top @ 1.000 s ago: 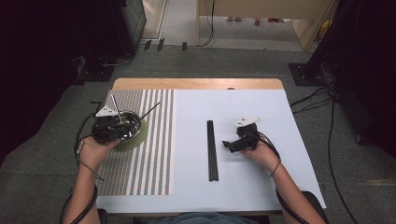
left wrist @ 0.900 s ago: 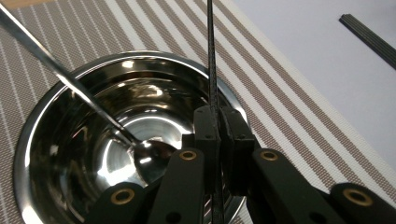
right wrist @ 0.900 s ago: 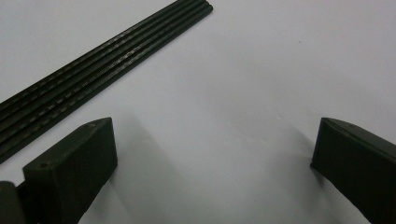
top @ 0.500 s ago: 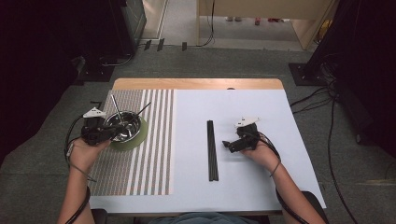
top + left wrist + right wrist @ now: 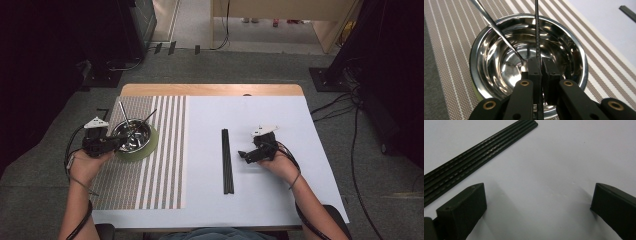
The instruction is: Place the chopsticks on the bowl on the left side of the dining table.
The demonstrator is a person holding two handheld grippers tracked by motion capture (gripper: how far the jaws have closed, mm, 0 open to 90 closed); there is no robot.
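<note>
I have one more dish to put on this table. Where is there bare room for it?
Bare white table lies between the striped mat and the black chopsticks, and along the far edge beyond the right gripper. The mat's near half is also free. It is crowded at the steel bowl, where the left gripper pinches a black chopstick beside a spoon.

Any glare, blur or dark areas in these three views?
High view: evenly lit table, floor corners falling into black. Left gripper view: sharp, bright reflections in the steel bowl. Right gripper view: soft focus, faint shadows under the jaws, chopsticks slightly blurred.
</note>
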